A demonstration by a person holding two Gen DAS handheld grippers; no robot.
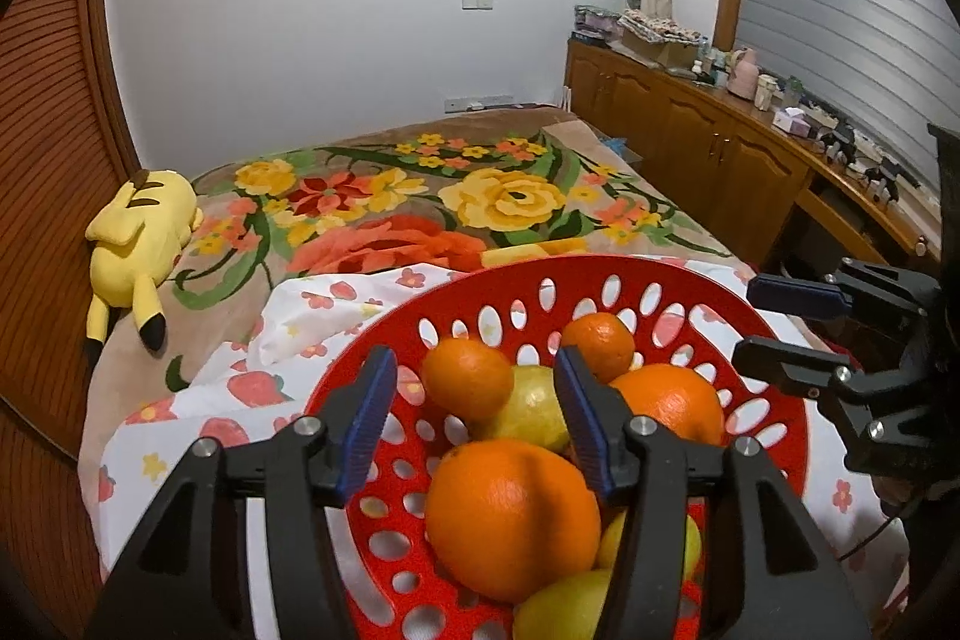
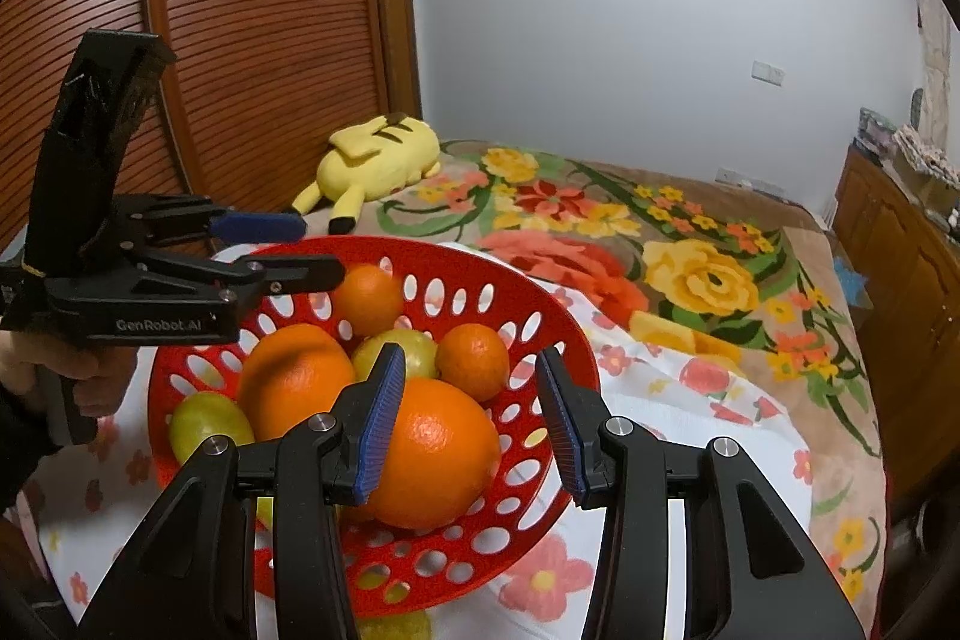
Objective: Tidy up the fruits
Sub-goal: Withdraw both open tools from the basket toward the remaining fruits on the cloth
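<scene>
We hold the right gripper (image 2: 468, 424) w/ jaws apart, nothing gripped; the big orange (image 2: 435, 451) in the red basket (image 2: 540, 316) lies directly ahead, between them. The left gripper (image 1: 474, 421), also released, hovers near.

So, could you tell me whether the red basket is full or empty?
Partly full: the red basket holds oranges and yellow-green fruits.

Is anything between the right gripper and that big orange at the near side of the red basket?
Nothing visible. The right gripper is open, and the big orange lies right in front of its fingers, on top of the pile in the red basket. The left gripper is off to the far side.
</scene>
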